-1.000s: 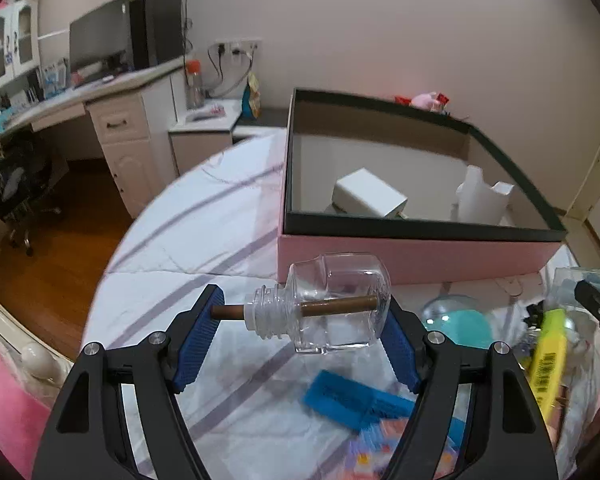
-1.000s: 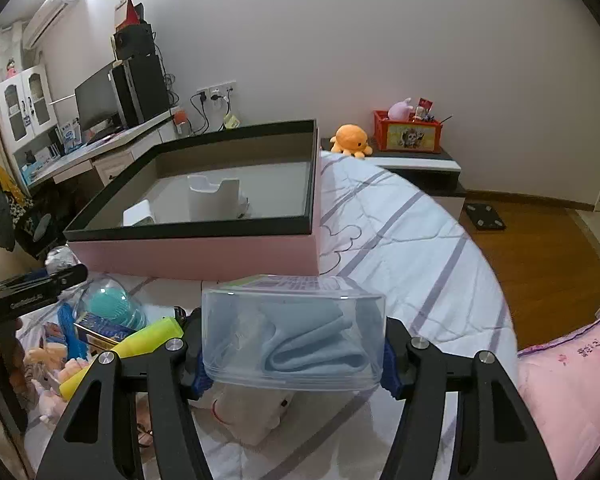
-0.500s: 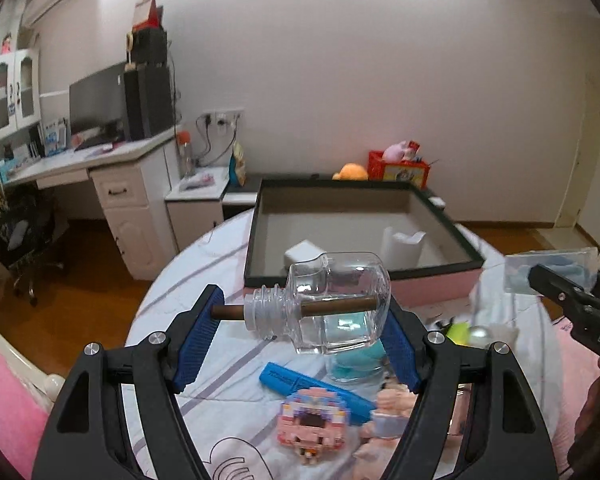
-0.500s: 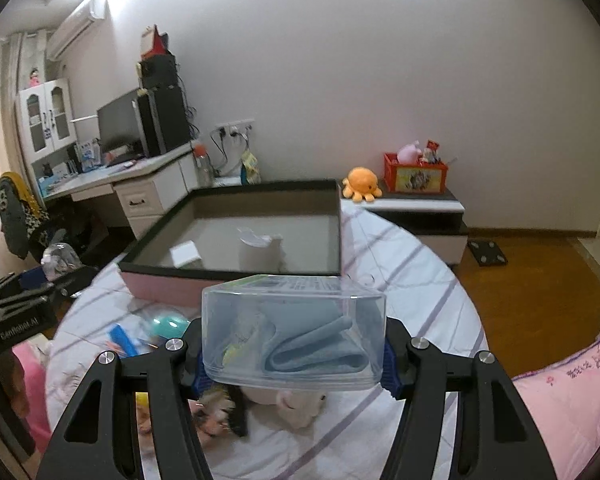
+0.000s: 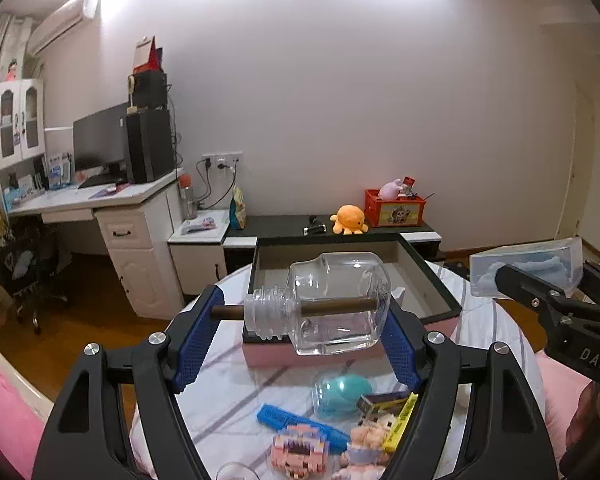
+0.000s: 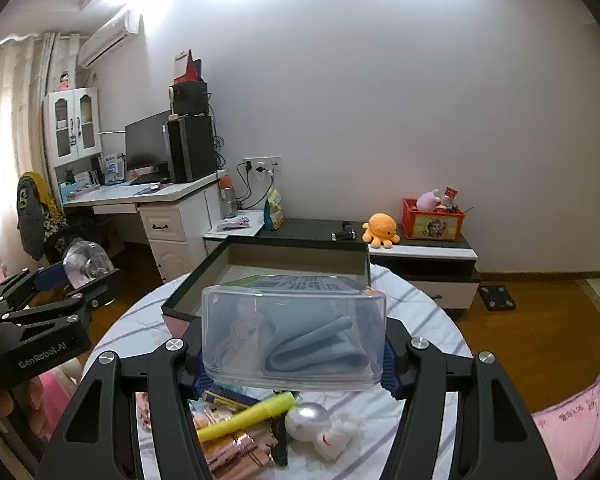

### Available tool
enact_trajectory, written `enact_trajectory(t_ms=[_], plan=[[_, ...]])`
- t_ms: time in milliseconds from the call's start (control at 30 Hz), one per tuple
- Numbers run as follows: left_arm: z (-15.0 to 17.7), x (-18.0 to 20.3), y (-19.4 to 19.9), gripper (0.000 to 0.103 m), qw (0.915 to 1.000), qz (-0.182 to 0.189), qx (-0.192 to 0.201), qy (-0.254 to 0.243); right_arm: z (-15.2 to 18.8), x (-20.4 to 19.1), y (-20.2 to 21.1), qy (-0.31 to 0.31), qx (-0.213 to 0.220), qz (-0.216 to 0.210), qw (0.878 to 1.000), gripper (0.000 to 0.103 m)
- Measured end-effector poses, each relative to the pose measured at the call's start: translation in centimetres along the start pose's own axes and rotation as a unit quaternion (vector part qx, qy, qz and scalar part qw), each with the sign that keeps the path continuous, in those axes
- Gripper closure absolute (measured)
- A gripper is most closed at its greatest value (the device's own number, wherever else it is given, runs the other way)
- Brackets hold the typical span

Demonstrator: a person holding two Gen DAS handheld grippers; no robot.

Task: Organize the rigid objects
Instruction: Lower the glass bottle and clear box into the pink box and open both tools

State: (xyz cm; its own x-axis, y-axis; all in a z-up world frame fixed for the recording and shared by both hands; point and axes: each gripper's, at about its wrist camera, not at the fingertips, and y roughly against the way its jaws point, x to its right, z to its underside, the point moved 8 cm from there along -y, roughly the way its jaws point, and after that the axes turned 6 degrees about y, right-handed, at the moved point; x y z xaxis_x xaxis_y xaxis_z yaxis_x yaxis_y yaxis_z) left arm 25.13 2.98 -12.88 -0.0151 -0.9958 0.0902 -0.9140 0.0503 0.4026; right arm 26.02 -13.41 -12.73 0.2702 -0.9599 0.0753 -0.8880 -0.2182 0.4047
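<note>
A: Where is the big box seen?

B: The box, pink-walled with a dark rim, is seen on the striped table, lying open beyond both held things.

A: How is the plastic case carried?

B: It is held crosswise before the box, its long axis level, a folded blue cloth inside. The right gripper is clamped on its ends, jaws about half spread.

A: And the glass bottle?

B: It is laid on its side before the box, neck pointing left, a brown stick run through it. The left gripper is closed on it, stick end against one blue pad, bottle base against the other.
</note>
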Motion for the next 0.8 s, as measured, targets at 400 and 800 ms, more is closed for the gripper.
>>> enact_trajectory(t_ms=[400, 800], plan=[[-2.9, 0.9, -10.9, 0.027, 0.9976, 0.027, -0.059, -0.024, -1.5, 2.4, -8.3, 0.024, -0.05, 0.006, 0.998, 0.039], [1.5, 1.7, -25.6, 0.027, 0.9757, 0.011, -0.214, -0.047, 1.6, 4.0, -20.9, 0.049, -0.186, 0.005, 0.981, 0.039]])
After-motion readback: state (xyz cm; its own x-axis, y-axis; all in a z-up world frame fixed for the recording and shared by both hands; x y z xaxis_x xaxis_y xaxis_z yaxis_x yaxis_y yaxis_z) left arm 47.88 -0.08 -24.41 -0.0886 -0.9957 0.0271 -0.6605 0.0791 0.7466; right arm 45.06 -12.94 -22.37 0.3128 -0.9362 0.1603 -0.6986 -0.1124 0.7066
